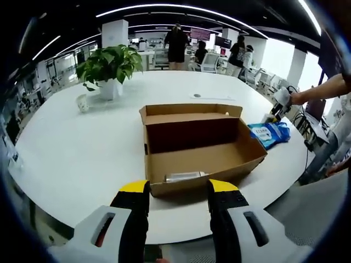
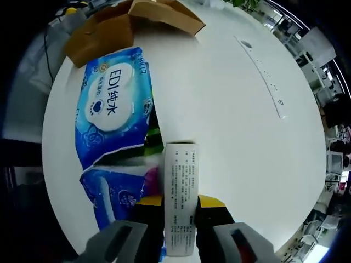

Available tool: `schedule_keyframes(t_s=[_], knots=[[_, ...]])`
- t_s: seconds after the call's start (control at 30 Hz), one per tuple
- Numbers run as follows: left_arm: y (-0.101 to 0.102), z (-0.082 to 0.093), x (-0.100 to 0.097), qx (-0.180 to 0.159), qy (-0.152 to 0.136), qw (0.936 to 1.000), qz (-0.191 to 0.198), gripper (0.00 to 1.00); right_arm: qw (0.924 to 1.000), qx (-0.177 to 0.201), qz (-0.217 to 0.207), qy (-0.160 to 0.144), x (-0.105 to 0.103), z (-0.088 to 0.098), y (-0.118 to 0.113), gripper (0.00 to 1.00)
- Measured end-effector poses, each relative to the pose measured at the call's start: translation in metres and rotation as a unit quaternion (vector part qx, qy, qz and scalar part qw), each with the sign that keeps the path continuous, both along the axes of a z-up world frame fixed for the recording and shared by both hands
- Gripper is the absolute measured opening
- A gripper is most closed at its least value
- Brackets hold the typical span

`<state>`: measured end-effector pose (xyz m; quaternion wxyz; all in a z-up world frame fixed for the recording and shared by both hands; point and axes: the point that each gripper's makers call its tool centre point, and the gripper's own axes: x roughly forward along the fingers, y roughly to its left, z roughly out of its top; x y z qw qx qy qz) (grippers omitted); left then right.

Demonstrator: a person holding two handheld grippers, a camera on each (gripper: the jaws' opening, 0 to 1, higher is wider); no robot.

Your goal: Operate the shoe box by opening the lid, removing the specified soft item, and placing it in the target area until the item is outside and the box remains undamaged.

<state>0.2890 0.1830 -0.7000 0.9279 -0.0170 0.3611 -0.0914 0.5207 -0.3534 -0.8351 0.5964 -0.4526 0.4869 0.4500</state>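
Fingers of the right gripper (image 2: 181, 201) are clamped on a slim white printed carton (image 2: 180, 197) above blue wet-wipe packs (image 2: 112, 101) lying on the white round worktop (image 2: 230, 109); left gripper (image 1: 178, 189) fingers are spread before the open brown cardboard box (image 1: 200, 145), a potted green plant (image 1: 109, 68) seen behind.

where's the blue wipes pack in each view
Left gripper view: blue wipes pack lies on the white table, right of the open shoe box, near the right gripper.
Right gripper view: upper left of centre, just beyond a white carton held in the jaws.
Shared landmark: the shoe box, at the top left there.
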Motion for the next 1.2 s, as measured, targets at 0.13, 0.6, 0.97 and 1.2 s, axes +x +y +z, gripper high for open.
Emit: schedule_keyframes(t_s=[0.13,0.6,0.97,1.2], knots=[[0.002,-0.002,0.000,0.000,0.001,1.0000,0.000,0.43,0.9999,-0.004,0.010,0.004,-0.001,-0.002,-0.003,0.17],[0.000,-0.002,0.000,-0.001,0.000,1.0000,-0.001,0.43,0.9977,-0.030,0.060,0.005,-0.006,-0.001,-0.011,0.18],[-0.007,0.001,-0.001,-0.008,-0.004,0.9999,-0.011,0.43,0.9982,-0.026,0.049,-0.019,-0.007,0.017,-0.018,0.25],[-0.017,0.004,0.001,-0.015,-0.009,0.9995,-0.025,0.43,0.9991,-0.018,0.021,-0.031,-0.017,0.036,-0.021,0.27]])
